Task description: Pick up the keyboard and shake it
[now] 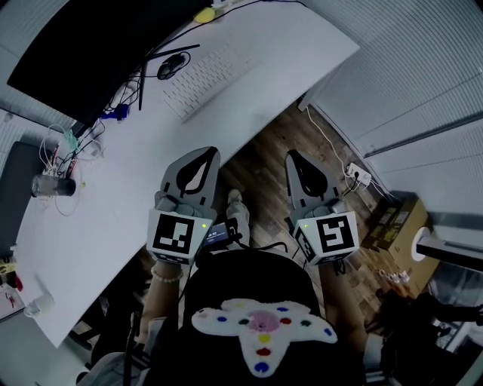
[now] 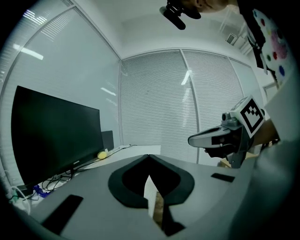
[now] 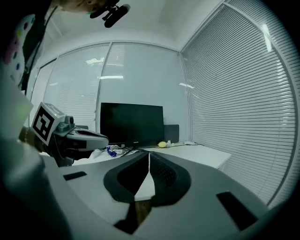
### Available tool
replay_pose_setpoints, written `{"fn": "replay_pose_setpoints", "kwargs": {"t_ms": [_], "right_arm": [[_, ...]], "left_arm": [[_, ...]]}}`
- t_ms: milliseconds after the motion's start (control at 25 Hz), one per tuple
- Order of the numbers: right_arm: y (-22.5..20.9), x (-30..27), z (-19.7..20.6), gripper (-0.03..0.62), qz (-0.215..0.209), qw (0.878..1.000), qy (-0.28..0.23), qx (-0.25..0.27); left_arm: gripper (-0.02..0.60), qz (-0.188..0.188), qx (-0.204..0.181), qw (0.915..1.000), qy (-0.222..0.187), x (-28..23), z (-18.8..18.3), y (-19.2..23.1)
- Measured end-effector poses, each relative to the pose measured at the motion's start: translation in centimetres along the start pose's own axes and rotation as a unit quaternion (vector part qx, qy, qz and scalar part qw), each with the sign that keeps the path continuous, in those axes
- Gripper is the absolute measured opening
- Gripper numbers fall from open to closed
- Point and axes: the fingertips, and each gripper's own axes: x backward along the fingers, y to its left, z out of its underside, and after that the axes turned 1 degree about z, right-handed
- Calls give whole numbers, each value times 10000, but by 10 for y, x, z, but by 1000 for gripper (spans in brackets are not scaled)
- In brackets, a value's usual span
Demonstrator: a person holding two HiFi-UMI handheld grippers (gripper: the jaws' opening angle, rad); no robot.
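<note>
The white keyboard (image 1: 204, 81) lies on the white desk (image 1: 121, 196) in front of the black monitor (image 1: 83, 45), with a dark mouse (image 1: 172, 65) to its left. My left gripper (image 1: 210, 154) is held near the desk's front edge, shut and empty, well short of the keyboard. My right gripper (image 1: 293, 156) hovers over the wooden floor beside the desk, also shut with nothing in it. In the left gripper view the jaws (image 2: 149, 157) meet and the right gripper (image 2: 220, 138) shows alongside. The right gripper view shows closed jaws (image 3: 149, 155) and the left gripper (image 3: 79, 138). Neither gripper view shows the keyboard.
A yellow object (image 1: 204, 13) sits at the desk's far end. A glass (image 1: 53, 185) and tangled cables (image 1: 75, 143) are at the left. On the floor lie a power strip (image 1: 355, 176) and a cardboard box (image 1: 396, 222). Window blinds (image 1: 423, 68) line the right.
</note>
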Motion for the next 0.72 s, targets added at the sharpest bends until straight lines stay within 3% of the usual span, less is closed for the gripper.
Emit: {"fn": "replay_pose_setpoints", "kwargs": {"t_ms": [200,360,720], "right_arm": [[-10,-60,-21,35,-89,9999,64,97],[-19,-99,-31,35,-155,9997,115,170],[-16,-140,-36,35,-224,9992,241,247]], "left_arm": [[15,-76,268,9996,-27,-35,-11,48],[15,-120,175,9998,3,-58,-10,79],[15,-216,375,9991,44,-74,2,117]]}}
